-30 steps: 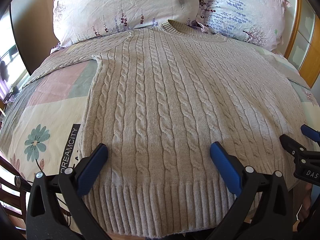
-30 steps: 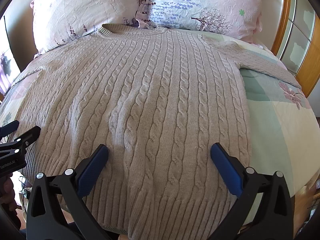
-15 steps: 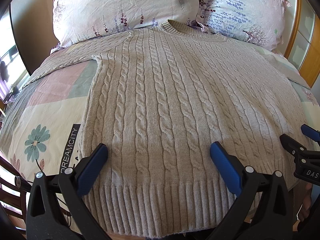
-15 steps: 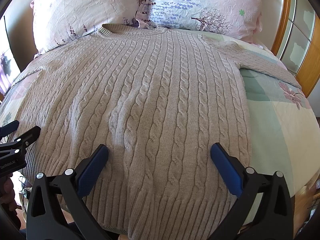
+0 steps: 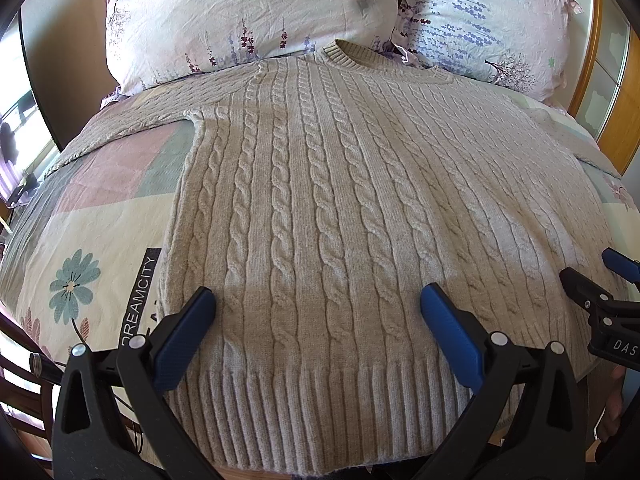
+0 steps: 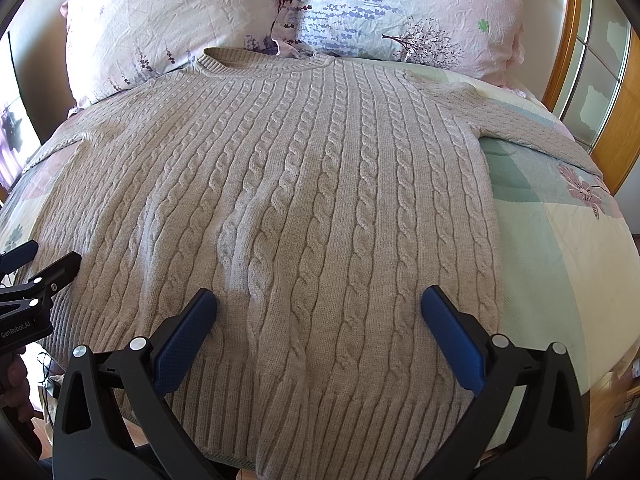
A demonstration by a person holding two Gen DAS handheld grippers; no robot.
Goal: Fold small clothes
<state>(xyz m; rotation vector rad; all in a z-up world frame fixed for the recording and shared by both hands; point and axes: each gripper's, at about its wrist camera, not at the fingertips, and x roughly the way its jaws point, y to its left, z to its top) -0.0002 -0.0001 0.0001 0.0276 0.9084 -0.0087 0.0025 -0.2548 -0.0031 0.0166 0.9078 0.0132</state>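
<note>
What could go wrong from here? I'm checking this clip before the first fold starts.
1. The sweater is thick cable knit; the open left gripper and right gripper may pinch only its top layer, so the fold could drag unevenly.
2. The ribbed hem hangs at the bed's edge, so a pull toward the camera might slide it off.
3. The collar touches the pillows, which could snag a sleeve fold.
</note>
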